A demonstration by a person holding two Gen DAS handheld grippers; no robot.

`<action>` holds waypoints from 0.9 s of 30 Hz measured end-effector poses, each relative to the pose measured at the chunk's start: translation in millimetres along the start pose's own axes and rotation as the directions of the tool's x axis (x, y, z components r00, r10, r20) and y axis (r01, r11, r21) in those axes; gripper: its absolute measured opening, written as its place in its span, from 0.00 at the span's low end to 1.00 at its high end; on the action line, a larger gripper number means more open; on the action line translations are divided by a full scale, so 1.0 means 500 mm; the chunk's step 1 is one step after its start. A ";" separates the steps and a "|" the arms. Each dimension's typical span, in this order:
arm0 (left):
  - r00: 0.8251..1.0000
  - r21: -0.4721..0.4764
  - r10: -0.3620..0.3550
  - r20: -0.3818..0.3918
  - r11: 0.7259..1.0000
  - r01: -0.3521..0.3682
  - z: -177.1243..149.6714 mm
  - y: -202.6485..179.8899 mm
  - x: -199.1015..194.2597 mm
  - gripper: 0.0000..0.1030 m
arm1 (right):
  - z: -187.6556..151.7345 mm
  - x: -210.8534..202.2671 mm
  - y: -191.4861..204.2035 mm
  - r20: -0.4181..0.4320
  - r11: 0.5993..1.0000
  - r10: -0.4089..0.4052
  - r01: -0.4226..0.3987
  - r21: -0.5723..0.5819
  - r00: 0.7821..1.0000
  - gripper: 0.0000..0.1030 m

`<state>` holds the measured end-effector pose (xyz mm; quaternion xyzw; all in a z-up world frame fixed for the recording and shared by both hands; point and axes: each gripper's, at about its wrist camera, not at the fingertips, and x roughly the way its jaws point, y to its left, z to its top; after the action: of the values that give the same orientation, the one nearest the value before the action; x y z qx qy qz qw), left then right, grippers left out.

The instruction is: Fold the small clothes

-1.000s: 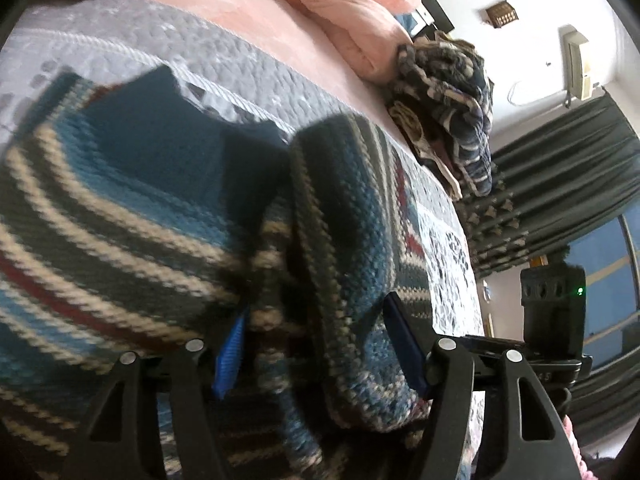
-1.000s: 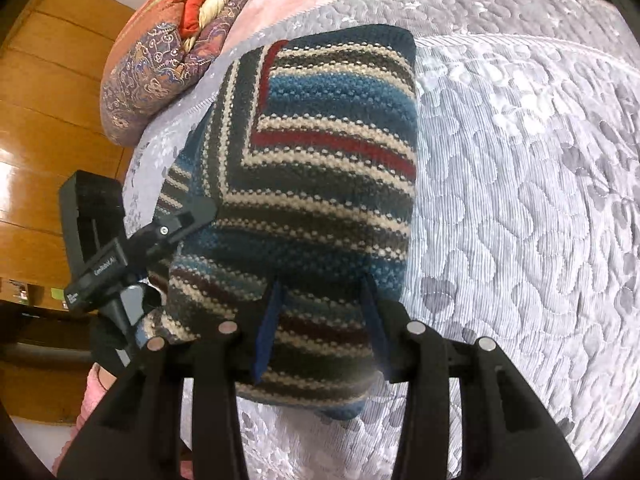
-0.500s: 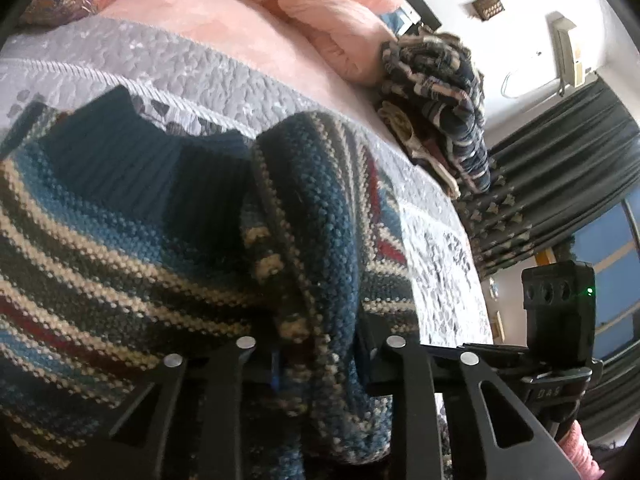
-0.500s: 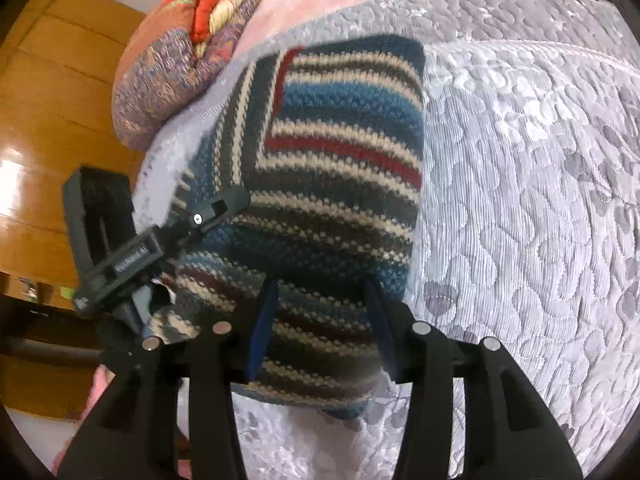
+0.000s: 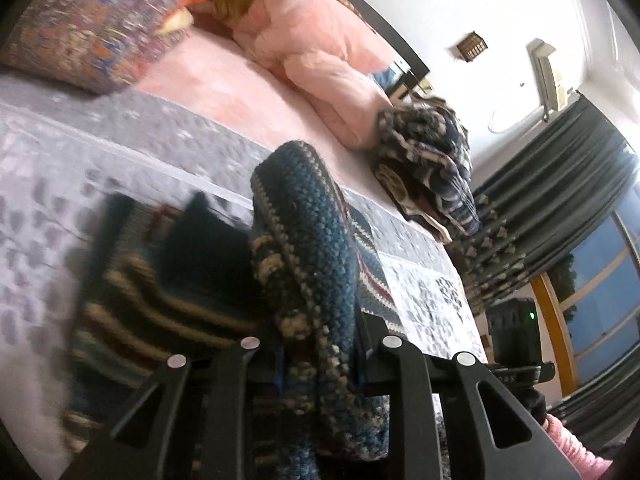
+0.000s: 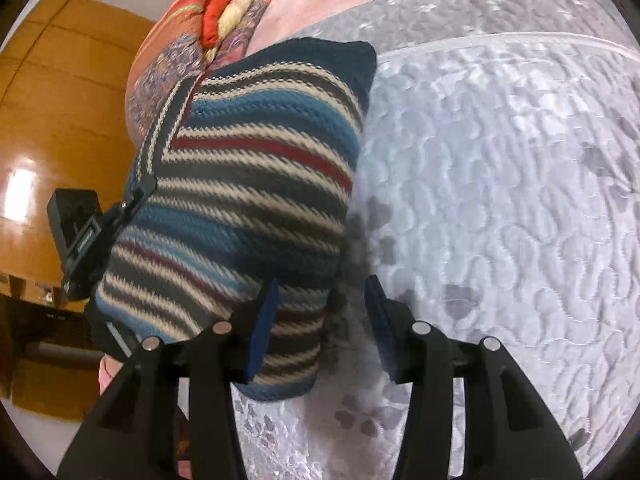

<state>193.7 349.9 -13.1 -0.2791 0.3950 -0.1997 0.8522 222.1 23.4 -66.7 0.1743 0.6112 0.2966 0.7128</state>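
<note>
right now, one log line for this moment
step: folding striped sweater | left gripper: shut on sweater fold | right gripper: jaws open | surface: grey quilt

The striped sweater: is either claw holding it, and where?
The left gripper pinches a bunched fold of the striped sweater. The right gripper is open.

The left claw (image 5: 320,364) has its blue pads buried in a fold of the striped sweater (image 5: 316,248) — only slivers show. The sweater's lower left is smeared by blur, its bottom cut off by the frame edge — likewise the patterned cushion (image 5: 92,28) at top.
</note>
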 end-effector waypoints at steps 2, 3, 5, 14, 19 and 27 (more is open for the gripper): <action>1.000 -0.007 0.010 0.011 1.000 -0.010 0.008 0.027 -0.022 0.23 | -0.003 0.009 0.010 -0.007 1.000 0.008 -0.008 -0.009 1.000 0.44; 1.000 -0.014 0.004 0.012 1.000 -0.003 0.012 0.045 -0.034 0.23 | -0.004 0.016 0.017 -0.014 1.000 0.015 -0.015 -0.013 1.000 0.44; 1.000 -0.029 -0.025 0.007 0.999 0.025 0.017 0.072 -0.043 0.23 | -0.007 0.029 0.029 -0.024 0.999 0.029 -0.029 -0.017 0.999 0.44; 0.998 -0.009 -0.018 -0.060 1.000 0.017 -0.007 0.164 -0.021 0.24 | -0.013 0.100 0.087 -0.089 0.998 0.052 -0.054 -0.017 0.995 0.47; 0.998 0.002 -0.025 -0.062 1.000 0.025 -0.007 0.191 -0.029 0.24 | -0.023 0.128 0.111 -0.118 0.999 0.025 -0.029 -0.039 0.993 0.47; 0.996 -0.020 -0.023 -0.083 1.000 0.022 -0.024 0.233 -0.002 0.28 | -0.021 0.150 0.123 -0.124 0.999 -0.028 0.021 -0.050 0.992 0.42</action>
<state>197.6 435.5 -92.9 -0.2830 0.4289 -0.2170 0.8300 204.6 116.9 -88.9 0.1305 0.6493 0.3130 0.6808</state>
